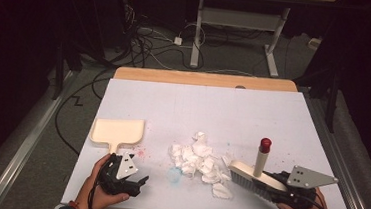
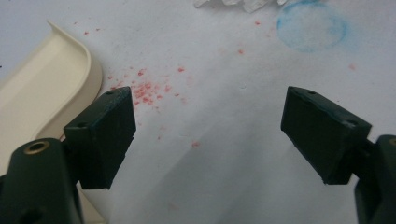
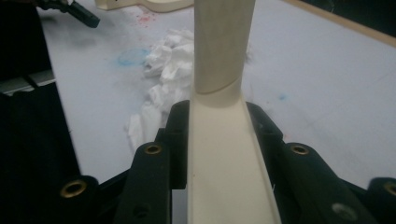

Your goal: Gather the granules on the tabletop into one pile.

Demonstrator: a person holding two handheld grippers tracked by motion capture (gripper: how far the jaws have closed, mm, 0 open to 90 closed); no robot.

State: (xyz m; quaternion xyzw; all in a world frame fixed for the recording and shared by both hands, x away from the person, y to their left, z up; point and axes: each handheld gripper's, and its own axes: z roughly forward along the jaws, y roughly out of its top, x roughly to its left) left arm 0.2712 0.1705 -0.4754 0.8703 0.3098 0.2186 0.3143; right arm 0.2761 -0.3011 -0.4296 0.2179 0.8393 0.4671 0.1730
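Brush [image 1: 248, 177] | clamped in right gripper [image 1: 274, 189] | beside paper scraps [image 1: 200, 161]

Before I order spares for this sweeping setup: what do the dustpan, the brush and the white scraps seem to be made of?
The dustpan looks like cream moulded plastic, smooth and matte, with rounded raised edges. The brush has a similar cream body, probably plastic, dark bristles and a red-capped handle. The white scraps look like crumpled tissue paper, with soft creases.

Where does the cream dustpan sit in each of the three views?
High view: dustpan at left-centre of the white table, beyond the left gripper.
Left gripper view: dustpan along the left edge, beside the jaw.
Right gripper view: dustpan at the top edge.
Shared landmark: blue stain.
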